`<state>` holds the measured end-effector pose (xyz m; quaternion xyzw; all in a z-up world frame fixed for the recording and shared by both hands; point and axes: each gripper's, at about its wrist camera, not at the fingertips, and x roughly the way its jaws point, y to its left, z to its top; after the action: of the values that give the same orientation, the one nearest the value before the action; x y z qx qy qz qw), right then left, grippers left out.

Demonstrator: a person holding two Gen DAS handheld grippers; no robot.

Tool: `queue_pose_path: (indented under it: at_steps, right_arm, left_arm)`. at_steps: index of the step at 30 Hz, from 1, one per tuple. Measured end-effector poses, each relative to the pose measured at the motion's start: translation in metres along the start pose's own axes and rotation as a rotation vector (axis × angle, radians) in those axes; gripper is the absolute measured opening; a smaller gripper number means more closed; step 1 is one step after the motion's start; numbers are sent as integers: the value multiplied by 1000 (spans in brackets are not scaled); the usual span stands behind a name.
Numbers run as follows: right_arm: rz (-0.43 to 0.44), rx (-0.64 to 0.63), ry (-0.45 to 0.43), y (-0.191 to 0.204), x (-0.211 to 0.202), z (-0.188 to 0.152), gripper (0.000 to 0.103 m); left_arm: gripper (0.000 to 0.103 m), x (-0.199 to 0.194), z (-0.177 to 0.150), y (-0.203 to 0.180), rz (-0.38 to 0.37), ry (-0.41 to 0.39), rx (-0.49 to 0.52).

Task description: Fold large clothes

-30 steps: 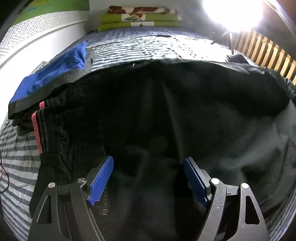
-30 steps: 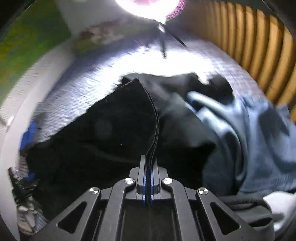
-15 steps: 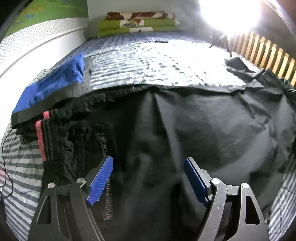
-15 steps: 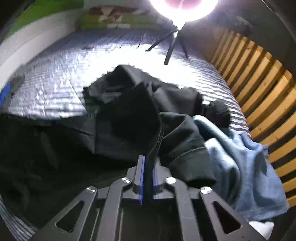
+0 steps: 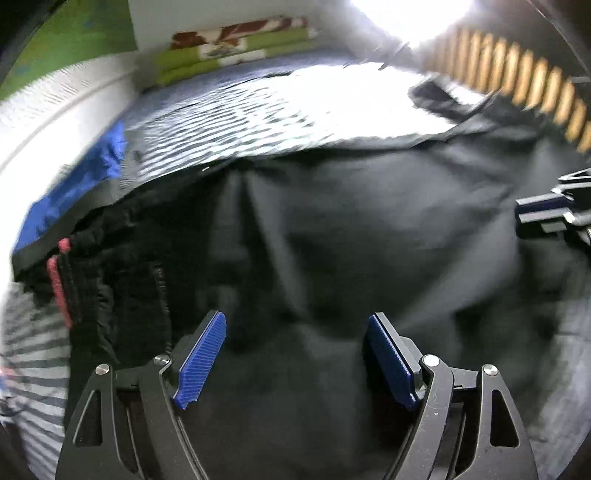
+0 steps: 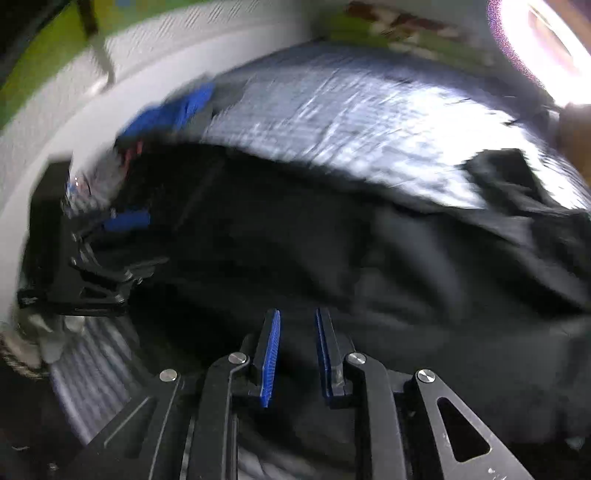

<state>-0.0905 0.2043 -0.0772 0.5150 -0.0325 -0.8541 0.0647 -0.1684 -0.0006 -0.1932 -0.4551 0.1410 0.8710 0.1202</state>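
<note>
Clothes pile (image 5: 70,236) lies left of black garment (image 5: 369,240) on striped bed (image 5: 295,107).

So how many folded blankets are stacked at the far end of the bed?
3: a brown-and-white patterned blanket on top, a green blanket beneath it, another green blanket at the bottom. Motion blur may hide more.

Both wrist cams sit close, tilted down over the same black fabric garment (image 5: 351,240) on the grey-striped bed (image 6: 369,122); each catches the other's hand-held gripper.
</note>
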Motion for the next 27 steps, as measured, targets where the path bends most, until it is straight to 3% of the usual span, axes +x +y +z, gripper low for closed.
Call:
queue_pose_path:
  at_steps: [1,2,5,9,11,13,14,15,17,21,24,27]
  right_arm:
    - [-18,-11,26,3,17,3,17]
    - [-52,-10,45,2,32,5,15]
    - [-29,39,66,-9,27,15,15]
    - [104,13,-9,7,-11,23,15]
    - [206,21,39,21,3,21,15]
    - [154,-10,87,30,34,21,15]
    - [81,-42,96,33,49,22,13]
    - [62,-70,49,32,54,27,13]
    - [-38,-39,34,18,55,49,14]
    - [76,64,-6,-3,44,82,16]
    - [154,82,35,-4,65,104,16]
    - [129,98,86,-2,102,124,14]
  left_arm:
    - [95,2,2,7,15,-12,-36]
    - [95,3,5,12,26,-3,-58]
    - [94,-15,7,32,60,-36,-96]
    - [94,-43,5,47,-62,-93,-145]
    - [94,-47,3,41,-123,-89,-115]
    - [94,-42,2,30,-153,-74,-89]
    - [94,-32,1,23,-120,-47,-67]
    - [94,-26,-2,18,-70,-22,-46]
    - [93,-15,-6,14,59,10,-8]
    - [93,-42,-6,29,0,-64,-70]
    - [93,-52,-9,34,-42,-84,-84]
    - [93,-50,-17,31,-73,-62,-66]
